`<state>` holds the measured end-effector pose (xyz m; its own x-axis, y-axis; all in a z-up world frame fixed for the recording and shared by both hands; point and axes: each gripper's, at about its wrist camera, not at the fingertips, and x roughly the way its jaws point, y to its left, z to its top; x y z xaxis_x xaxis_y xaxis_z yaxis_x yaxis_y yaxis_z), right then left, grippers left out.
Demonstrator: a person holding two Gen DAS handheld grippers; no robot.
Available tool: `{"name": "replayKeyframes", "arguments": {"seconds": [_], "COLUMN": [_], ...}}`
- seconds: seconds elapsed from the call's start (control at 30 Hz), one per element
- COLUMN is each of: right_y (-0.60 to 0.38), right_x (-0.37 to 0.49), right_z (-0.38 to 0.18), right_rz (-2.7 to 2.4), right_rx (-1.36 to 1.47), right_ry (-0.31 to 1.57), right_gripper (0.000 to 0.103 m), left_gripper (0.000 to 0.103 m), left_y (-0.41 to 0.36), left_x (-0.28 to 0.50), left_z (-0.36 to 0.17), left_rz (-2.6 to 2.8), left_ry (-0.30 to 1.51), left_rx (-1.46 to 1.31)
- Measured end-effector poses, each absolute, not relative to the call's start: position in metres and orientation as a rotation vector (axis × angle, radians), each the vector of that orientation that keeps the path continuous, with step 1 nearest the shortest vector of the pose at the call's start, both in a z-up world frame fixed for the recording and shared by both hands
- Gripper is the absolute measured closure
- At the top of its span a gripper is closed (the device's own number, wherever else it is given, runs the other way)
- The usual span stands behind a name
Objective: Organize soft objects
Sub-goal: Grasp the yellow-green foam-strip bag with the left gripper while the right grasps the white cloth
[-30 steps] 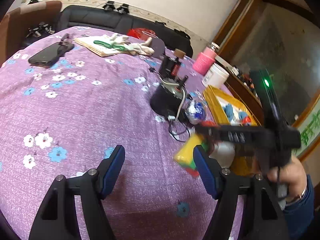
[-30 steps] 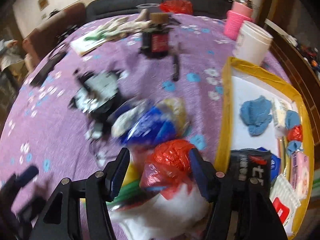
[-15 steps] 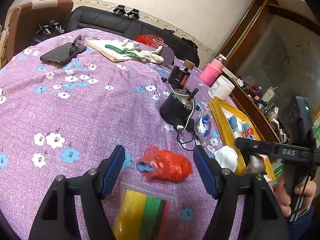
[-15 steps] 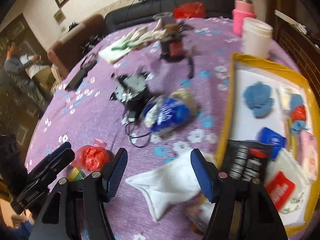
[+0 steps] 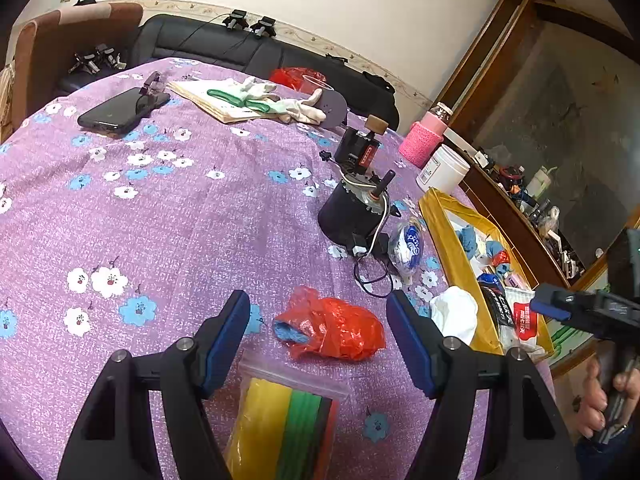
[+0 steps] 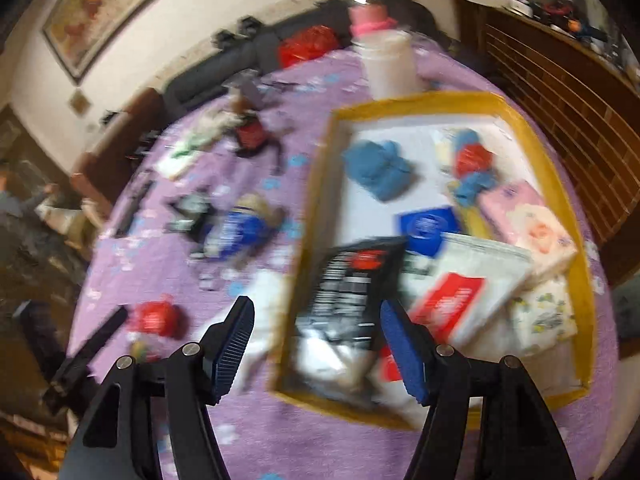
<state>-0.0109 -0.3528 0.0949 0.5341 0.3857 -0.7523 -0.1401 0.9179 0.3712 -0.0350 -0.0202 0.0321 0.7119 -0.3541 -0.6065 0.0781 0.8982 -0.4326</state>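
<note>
Right gripper shifted over tray's near edge, prob. empty; both grippers' fingers apart.

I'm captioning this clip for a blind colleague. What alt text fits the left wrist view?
The open left gripper hovers over a purple floral tablecloth, its blue pads either side of a crumpled red plastic bag. A clear zip bag of yellow, green and red strips lies nearer the camera, and a yellow-rimmed tray of soft items sits at right.

Right tool off red bag, now over yellow tray.
</note>
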Motion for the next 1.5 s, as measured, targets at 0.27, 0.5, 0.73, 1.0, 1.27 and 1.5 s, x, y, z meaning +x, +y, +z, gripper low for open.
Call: {"name": "replayKeyframes", "arguments": {"seconds": [0.27, 0.5, 0.73, 1.0, 1.27, 1.5], "right_y": [-0.268, -0.232, -0.233, -0.235, -0.230, -0.231], "right_x": [0.016, 0.031, 0.008, -0.028, -0.031, -0.035], "right_z": [0.076, 0.040, 0.033, 0.068, 0.045, 0.040], "right_rz": [0.417, 0.417, 0.412, 0.568, 0.514, 0.524], "right_rx": [0.042, -0.326, -0.421, -0.101, -0.041, -0.080], "right_ry": [1.038, 1.158, 1.145, 0.954, 0.937, 0.947], "right_gripper": [0.033, 0.033, 0.096, 0.096, 0.095, 0.088], "left_gripper": [0.033, 0.033, 0.032, 0.020, 0.035, 0.060], "left_y": [-0.018, 0.006, 0.011, 0.000, -0.040, -0.046], "left_x": [-0.049, -0.069, -0.072, -0.079, -0.084, -0.073], "left_z": [0.039, 0.043, 0.045, 0.043, 0.025, 0.012], "left_rz": [-0.281, -0.268, -0.282, -0.325, -0.318, -0.233], "left_ry": [0.785, 0.781, 0.797, 0.860, 0.930, 0.940], "left_rx": [-0.352, -0.338, -0.319, -0.228, 0.005, 0.060]}}
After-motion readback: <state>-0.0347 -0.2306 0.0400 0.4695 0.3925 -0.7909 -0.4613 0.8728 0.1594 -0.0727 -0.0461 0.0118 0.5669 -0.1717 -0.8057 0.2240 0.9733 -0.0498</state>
